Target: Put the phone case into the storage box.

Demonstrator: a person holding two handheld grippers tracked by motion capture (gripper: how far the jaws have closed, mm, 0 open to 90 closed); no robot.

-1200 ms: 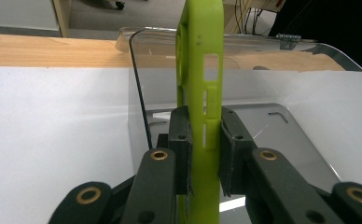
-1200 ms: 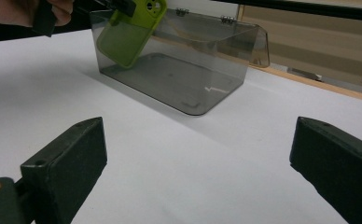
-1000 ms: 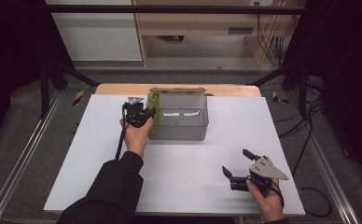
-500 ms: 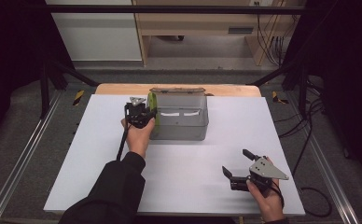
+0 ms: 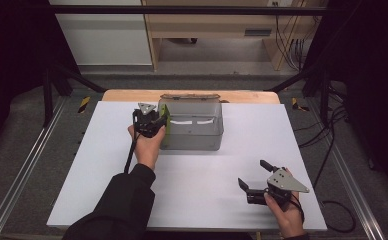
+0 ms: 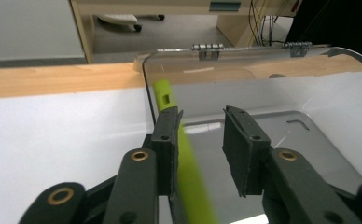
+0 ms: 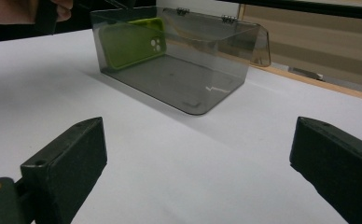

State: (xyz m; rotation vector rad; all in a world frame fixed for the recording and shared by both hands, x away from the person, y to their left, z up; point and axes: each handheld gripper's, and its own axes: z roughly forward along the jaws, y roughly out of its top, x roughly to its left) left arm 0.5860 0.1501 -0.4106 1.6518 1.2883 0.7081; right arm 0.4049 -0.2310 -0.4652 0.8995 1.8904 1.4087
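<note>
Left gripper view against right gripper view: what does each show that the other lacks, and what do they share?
The left gripper view alone shows the green phone case edge-on, leaning against the box wall between its parted jaws, one jaw outside the wall, plus the lid hinges close up. The right gripper view alone shows the case's flat face with its camera cutout, the whole clear box from outside, and the person's other hand. Both show box, case, white table and wooden strip.
</note>
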